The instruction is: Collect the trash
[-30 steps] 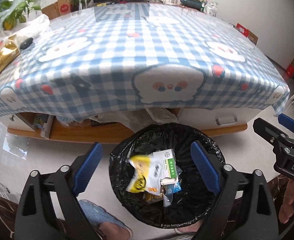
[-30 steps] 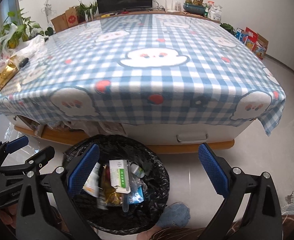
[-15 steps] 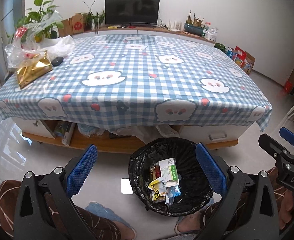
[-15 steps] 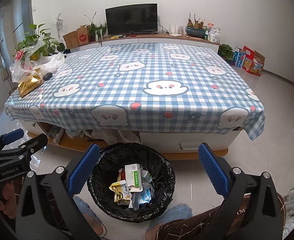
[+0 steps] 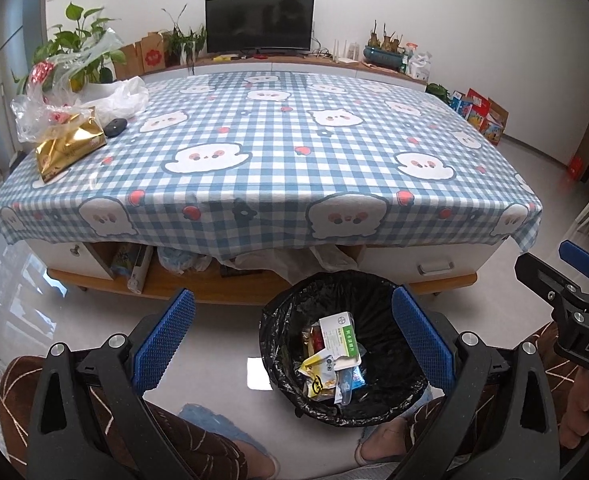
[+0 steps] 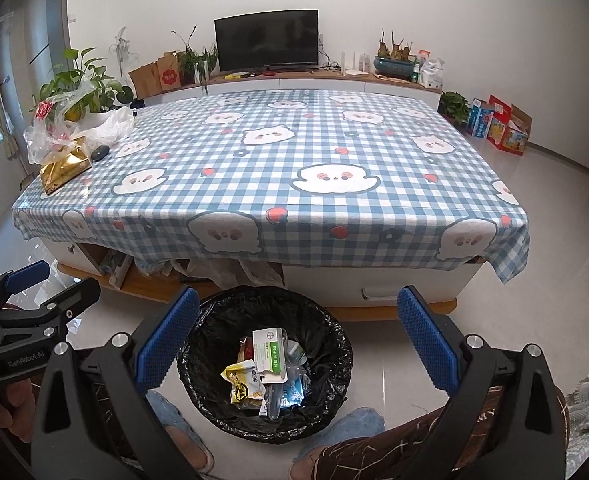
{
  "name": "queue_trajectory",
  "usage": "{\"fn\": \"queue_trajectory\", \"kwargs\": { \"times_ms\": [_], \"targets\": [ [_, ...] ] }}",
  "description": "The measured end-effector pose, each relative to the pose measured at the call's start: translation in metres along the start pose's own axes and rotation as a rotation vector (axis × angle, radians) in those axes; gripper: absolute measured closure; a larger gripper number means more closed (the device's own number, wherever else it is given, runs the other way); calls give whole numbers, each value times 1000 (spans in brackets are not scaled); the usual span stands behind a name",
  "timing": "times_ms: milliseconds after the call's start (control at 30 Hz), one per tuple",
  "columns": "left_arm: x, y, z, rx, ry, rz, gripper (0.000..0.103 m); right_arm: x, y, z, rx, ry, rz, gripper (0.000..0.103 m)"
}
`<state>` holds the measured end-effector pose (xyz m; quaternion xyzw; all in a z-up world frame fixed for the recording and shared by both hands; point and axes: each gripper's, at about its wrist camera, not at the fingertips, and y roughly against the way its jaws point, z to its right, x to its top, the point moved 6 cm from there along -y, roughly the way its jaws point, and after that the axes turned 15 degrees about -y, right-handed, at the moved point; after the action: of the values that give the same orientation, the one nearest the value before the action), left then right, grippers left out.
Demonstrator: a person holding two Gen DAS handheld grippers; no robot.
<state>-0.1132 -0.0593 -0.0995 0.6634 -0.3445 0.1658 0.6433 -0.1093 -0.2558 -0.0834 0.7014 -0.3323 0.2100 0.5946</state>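
Note:
A bin lined with a black bag point(image 5: 286, 320) stands on the floor in front of the table; it also shows in the right wrist view point(image 6: 334, 344). It holds trash: a white and green box point(image 5: 340, 336) point(image 6: 270, 350), a yellow wrapper point(image 5: 318, 376) point(image 6: 244, 380) and other small packets. My left gripper point(image 5: 292, 344) is open and empty, held high above the bin. My right gripper point(image 6: 292, 338) is open and empty, also above the bin. Each gripper shows at the edge of the other's view.
The table has a blue checked cloth point(image 5: 278, 152) point(image 6: 294, 168). At its far left lie a gold bag point(image 5: 68, 146) point(image 6: 64, 166), clear plastic bags point(image 5: 54, 108) and a dark mouse point(image 5: 115, 127). A shelf with clutter point(image 5: 166, 264) is under the table. My legs and slippers are below.
Both grippers have risen and pulled back from the bin, so it looks smaller and more of the table and room shows. Both stay open and empty.

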Motion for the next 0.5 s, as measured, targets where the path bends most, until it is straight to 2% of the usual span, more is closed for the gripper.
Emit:
{"fn": "queue_trajectory", "kwargs": {
  "times_ms": [500],
  "targets": [
    [0,-1,-2,11,8,-6,6,-1,-3,0,2,-2,-7,8]
  ]
}}
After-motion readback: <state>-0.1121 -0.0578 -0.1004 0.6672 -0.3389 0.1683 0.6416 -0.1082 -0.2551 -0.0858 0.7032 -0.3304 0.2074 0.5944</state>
